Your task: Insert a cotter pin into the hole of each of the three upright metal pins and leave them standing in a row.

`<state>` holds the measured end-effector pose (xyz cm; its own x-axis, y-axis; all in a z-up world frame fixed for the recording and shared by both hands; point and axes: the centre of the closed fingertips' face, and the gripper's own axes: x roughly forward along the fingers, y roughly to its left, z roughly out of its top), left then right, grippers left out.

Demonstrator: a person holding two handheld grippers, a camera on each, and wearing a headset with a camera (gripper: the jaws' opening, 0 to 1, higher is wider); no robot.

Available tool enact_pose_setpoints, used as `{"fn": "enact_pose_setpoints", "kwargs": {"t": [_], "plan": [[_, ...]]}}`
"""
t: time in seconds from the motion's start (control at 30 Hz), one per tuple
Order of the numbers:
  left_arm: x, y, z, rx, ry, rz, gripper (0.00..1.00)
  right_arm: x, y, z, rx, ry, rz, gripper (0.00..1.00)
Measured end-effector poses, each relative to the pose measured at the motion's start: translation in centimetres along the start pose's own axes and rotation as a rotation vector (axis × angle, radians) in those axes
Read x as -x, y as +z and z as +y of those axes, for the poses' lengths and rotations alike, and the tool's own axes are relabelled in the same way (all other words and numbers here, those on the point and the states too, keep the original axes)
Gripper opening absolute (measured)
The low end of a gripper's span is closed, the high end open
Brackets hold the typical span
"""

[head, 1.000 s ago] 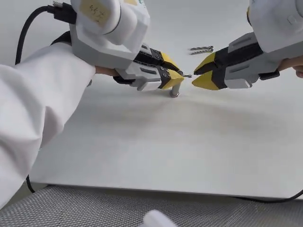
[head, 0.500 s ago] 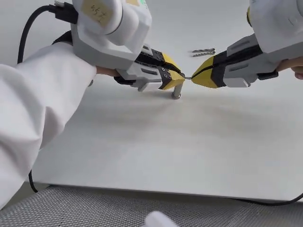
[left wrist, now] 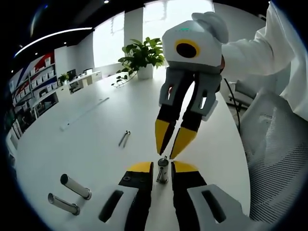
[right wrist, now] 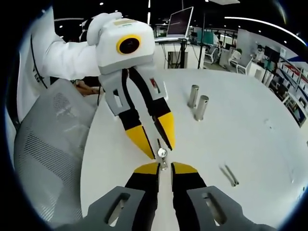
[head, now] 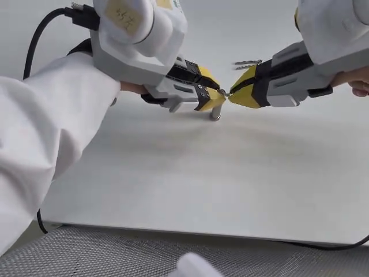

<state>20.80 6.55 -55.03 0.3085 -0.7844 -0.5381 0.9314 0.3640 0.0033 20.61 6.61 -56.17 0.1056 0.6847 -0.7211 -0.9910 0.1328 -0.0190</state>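
Right gripper (head: 231, 96) pressing the cotter pin (head: 226, 94) into the first metal pin (head: 214, 113)

Its jaws, open a second ago, now pinch nearly shut on the cotter pin and have closed in against the left gripper (left wrist: 162, 167), which clamps the upright metal pin at frame centre (base on the table (head: 202, 173)). Insertion looks underway, but the depth is too small to tell. The other pins (right wrist: 201, 108) stand upper right, and spare cotter pins (right wrist: 230, 175) wait lower right.

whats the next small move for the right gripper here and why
Probably ease the right gripper toward the left gripper, pushing the cotter pin further in: the left holds the metal pin upright, and the cotter pin sits at its top.
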Motion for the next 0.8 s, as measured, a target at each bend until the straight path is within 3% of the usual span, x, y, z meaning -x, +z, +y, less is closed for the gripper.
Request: {"fn": "enact_pose_setpoints", "kwargs": {"t": [0.13, 0.2, 0.43, 0.5, 0.57, 0.67, 0.8], "plan": [[0.2, -0.2, -0.3, 0.005, -0.012, 0.005, 0.33, 0.2, -0.1, 0.0, -0.005, -0.006, 0.001, 0.11], [0.6, -0.8, -0.5, 0.025, -0.010, 0.034, 0.38, 0.3, 0.0, 0.1, -0.009, -0.009, 0.000, 0.12], [1.8, -1.4, -1.6, 0.059, -0.024, 0.015, 0.68, 0.4, 0.3, 0.5, -0.033, -0.004, -0.017, 0.18], [2.3, -1.8, -1.9, 0.067, -0.019, 0.021, 0.70, 0.2, 0.5, 0.7, -0.036, 0.002, -0.017, 0.19], [2.6, -1.7, -1.9, 0.075, -0.011, 0.004, 0.72, 0.1, 0.5, 0.8, -0.038, 0.005, -0.018, 0.21], [3.3, -0.7, -2.2, 0.127, -0.022, -0.079, 0.83, -0.2, 0.7, 1.0, -0.040, 0.013, -0.015, 0.21], [4.2, -0.4, -2.3, 0.154, -0.026, -0.100, 0.94, -0.5, 0.8, 1.0, -0.042, 0.021, -0.008, 0.24]]}}
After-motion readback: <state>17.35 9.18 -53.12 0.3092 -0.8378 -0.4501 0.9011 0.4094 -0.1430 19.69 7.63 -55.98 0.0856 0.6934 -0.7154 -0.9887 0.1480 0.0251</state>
